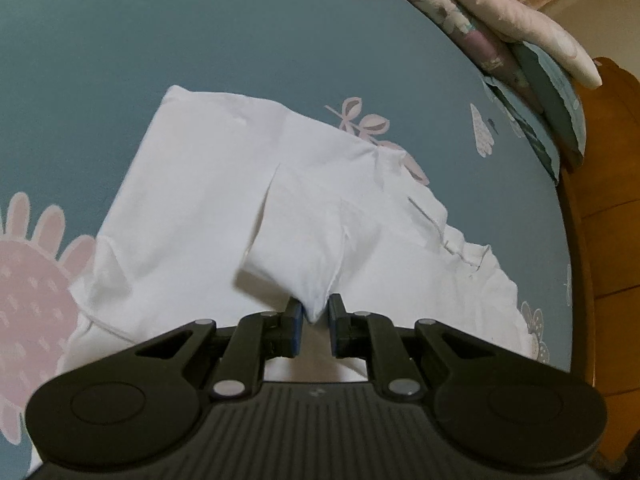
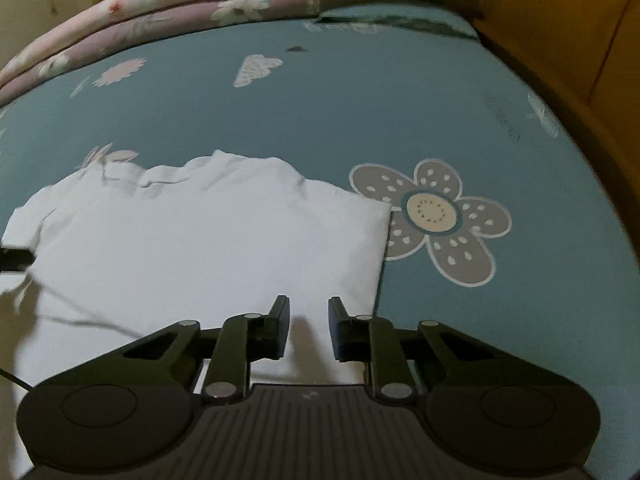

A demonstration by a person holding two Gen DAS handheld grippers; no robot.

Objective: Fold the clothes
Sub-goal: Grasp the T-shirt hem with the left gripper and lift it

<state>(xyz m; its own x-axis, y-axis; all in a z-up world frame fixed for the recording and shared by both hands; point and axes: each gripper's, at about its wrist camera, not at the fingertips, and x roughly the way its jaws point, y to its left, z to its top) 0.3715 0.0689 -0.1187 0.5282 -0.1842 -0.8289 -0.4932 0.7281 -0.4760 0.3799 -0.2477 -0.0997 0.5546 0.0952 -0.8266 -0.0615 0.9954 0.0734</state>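
Teal bedsheet (image 1: 120,60) under left claw (image 1: 314,312) pinching white shirt (image 1: 192,184).

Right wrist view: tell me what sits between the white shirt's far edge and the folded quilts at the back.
In the right wrist view, only bare teal bedsheet, with printed flowers and a cloud, lies between the white shirt and the quilts.

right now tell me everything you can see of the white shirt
The white shirt is plain, thin, soft-looking fabric, lying partly folded on the teal flowered bedsheet. It is creased, with a ruffled edge on one side and a straight edge reaching a grey flower print. The left hand-held gripper pinches a lifted fold of it. The right hand-held gripper is over it with jaws apart, gripping nothing.
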